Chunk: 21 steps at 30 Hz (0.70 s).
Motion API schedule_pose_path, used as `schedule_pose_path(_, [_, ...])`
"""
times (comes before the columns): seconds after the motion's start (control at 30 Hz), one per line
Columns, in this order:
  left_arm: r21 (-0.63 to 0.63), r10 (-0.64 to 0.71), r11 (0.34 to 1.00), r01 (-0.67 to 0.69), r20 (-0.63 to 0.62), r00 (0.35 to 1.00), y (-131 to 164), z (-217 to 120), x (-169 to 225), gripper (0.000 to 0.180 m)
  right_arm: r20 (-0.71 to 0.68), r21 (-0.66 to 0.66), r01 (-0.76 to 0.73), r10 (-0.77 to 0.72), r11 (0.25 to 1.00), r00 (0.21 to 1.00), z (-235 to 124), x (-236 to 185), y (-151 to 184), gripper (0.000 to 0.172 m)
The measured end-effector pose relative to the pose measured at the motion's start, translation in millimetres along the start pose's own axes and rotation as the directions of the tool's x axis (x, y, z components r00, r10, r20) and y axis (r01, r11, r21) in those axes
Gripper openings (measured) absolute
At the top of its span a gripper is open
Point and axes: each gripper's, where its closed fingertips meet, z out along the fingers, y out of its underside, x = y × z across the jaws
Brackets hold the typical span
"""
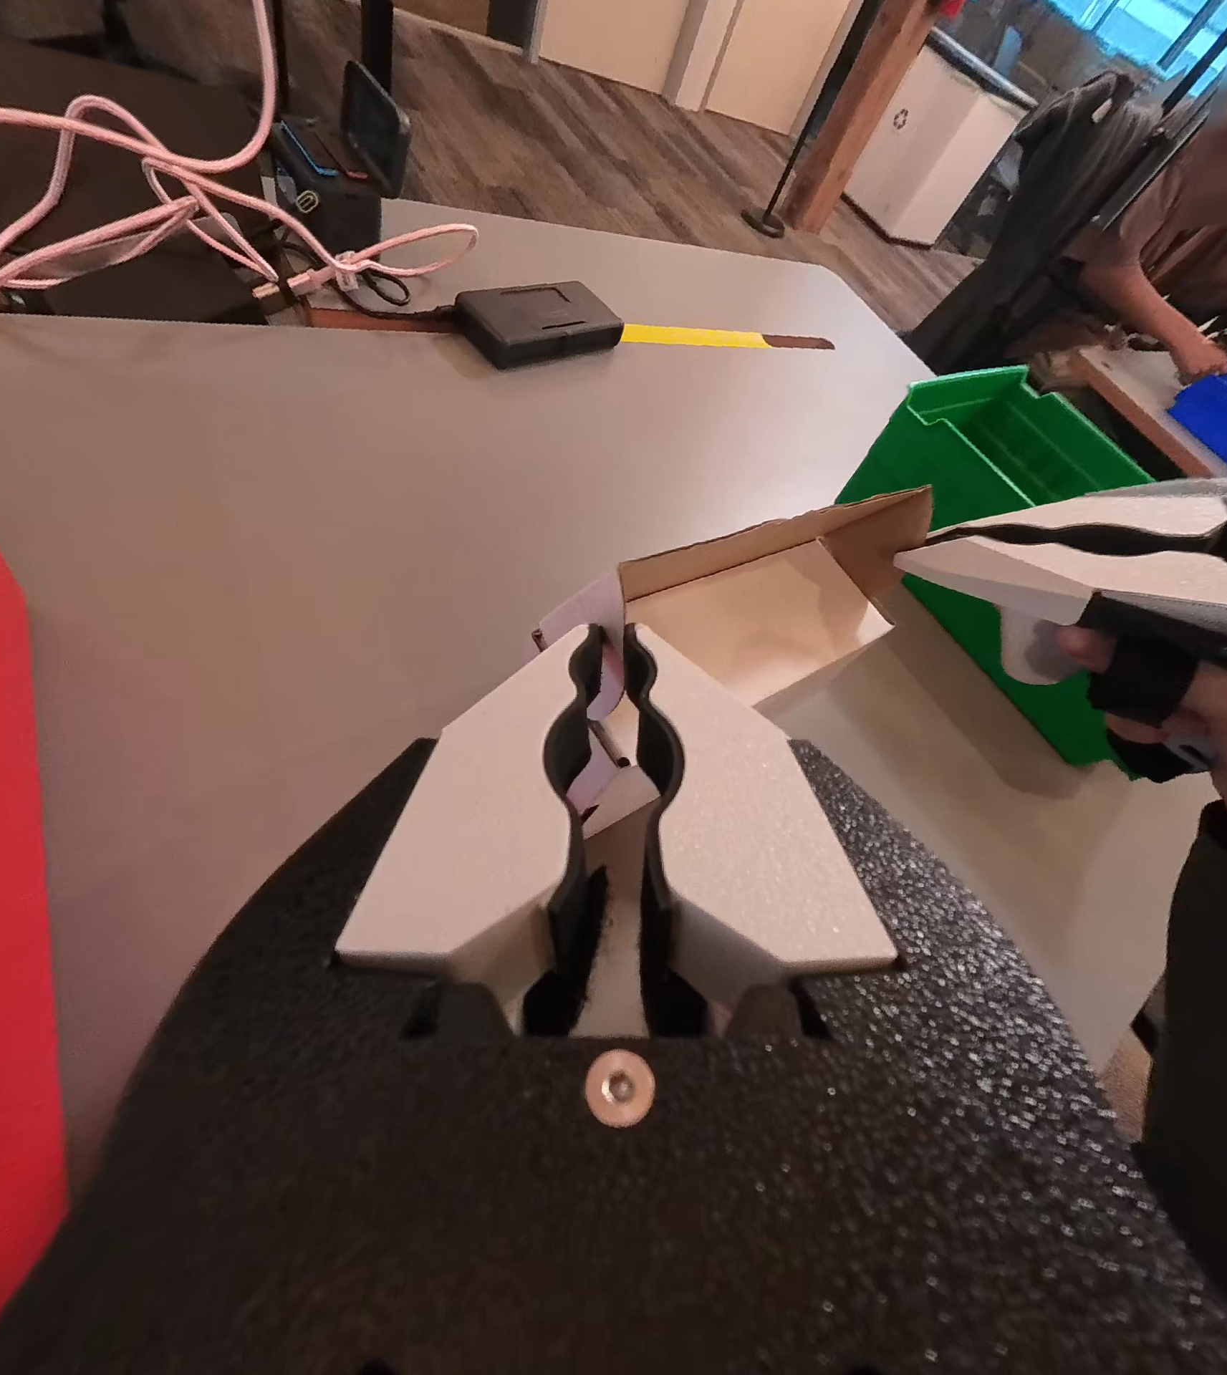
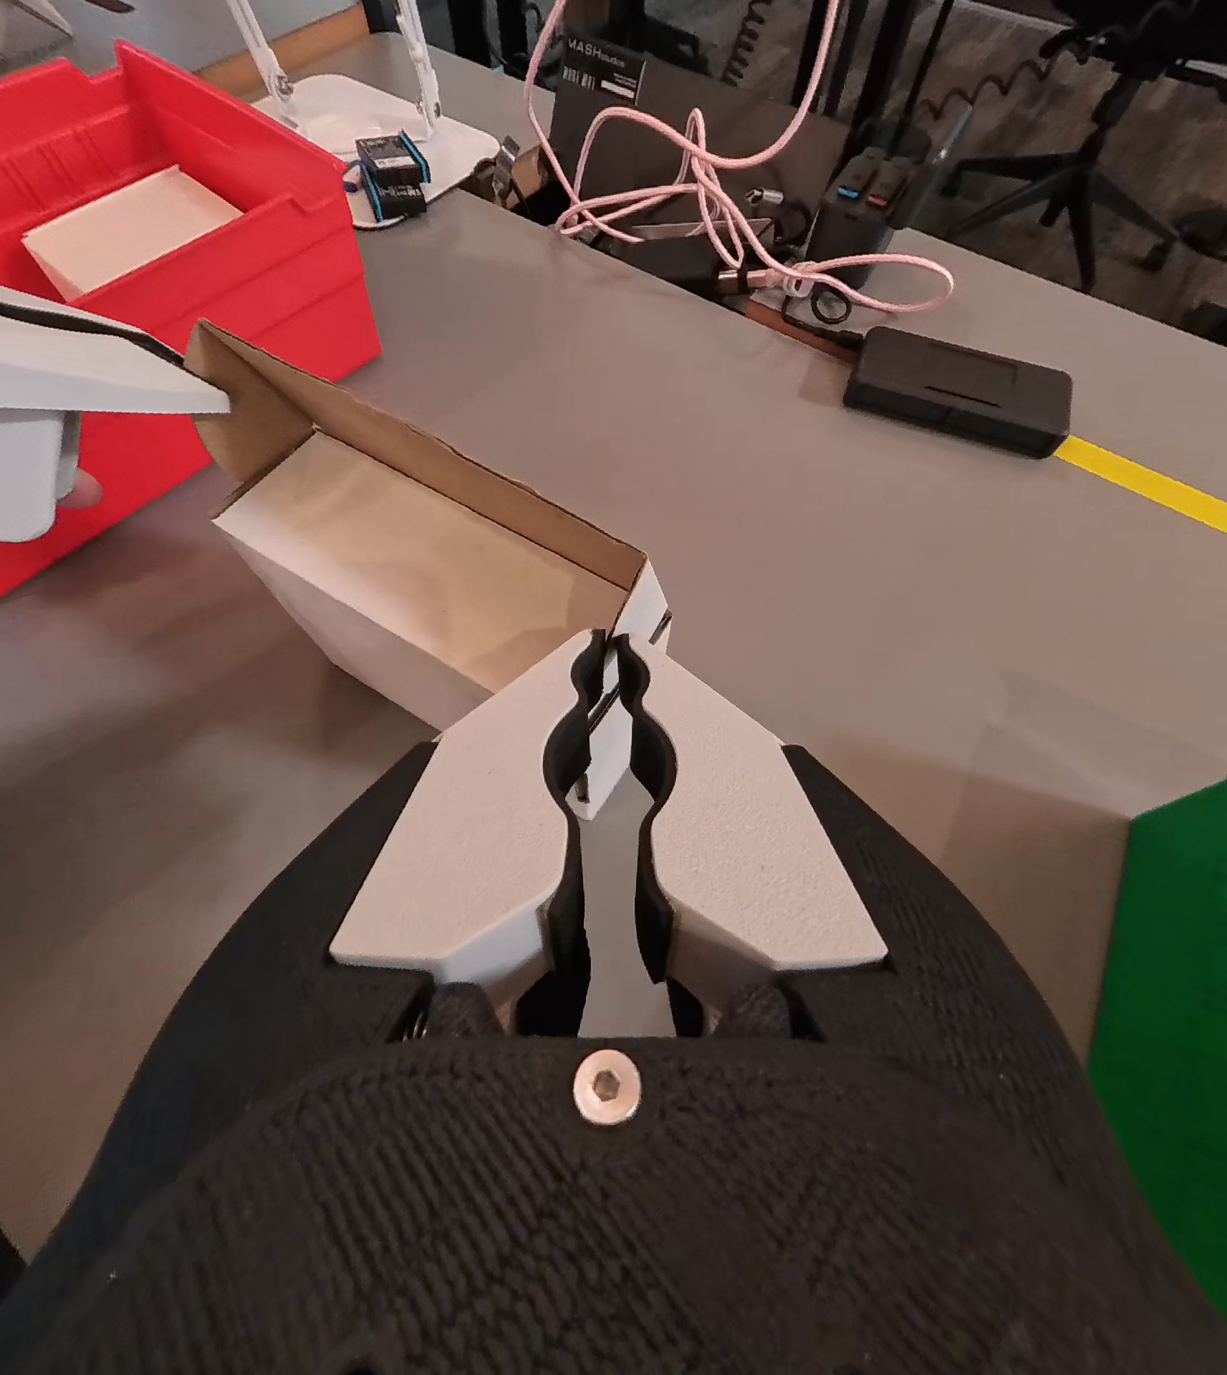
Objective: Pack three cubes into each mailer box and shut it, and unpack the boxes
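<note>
Two grippers are engaged on one white cardboard mailer box [image 2: 402, 565], lying at mid-frame on the grey table [image 2: 856, 632]. Its side flaps are pinched: one by the left gripper [image 1: 614, 640], the opposite one by the right gripper [image 2: 610, 640]. The lid appears mid-fold; next, the flaps probably need guiding into the box.

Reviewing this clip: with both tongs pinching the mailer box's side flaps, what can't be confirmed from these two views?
- Mailer box contents: its lid panel covers the interior in both views, so cubes cannot be counted.
- Green bin: cut off by the frame edge in the right wrist view; the right tongs cover part in the left.
- Red bin: only a blurred strip in the left wrist view.
- Left tongs: pads partly hide the flap.
</note>
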Motion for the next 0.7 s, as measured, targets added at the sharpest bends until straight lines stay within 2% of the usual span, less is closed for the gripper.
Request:
schedule_pose_path(0.17, [0.041,-0.074,0.996,0.078,-0.075,0.994,-0.1,-0.4,0.3,0.004,-0.008,0.018,0.014,-0.013,1.000,1.000,0.2,-0.3,0.1,0.001])
schedule_pose_path(0.47, [0.084,-0.126,0.987,0.137,-0.121,0.985,-3.7,0.5,1.1,0.004,-0.013,0.030,-0.018,0.018,0.999,1.000,-0.3,0.9,0.5,0.001])
schedule_pose_path(0.57, [0.080,-0.102,0.991,0.110,-0.098,0.990,-5.2,0.6,1.6,0.004,-0.008,0.037,-0.031,0.032,0.999,0.999,0.0,1.1,0.3,0.001])
schedule_pose_path(0.63, [0.096,-0.131,0.984,0.147,-0.155,0.979,-10.9,-1.2,8.2,0.006,-0.019,0.034,-0.043,0.043,0.999,0.999,-1.0,4.7,1.3,0.001])
schedule_pose_path(0.7, [0.092,-0.131,0.985,0.145,-0.143,0.981,-10.6,-0.6,5.1,0.006,0.002,0.040,-0.057,0.057,0.998,0.998,-0.5,3.5,1.0,0.001])
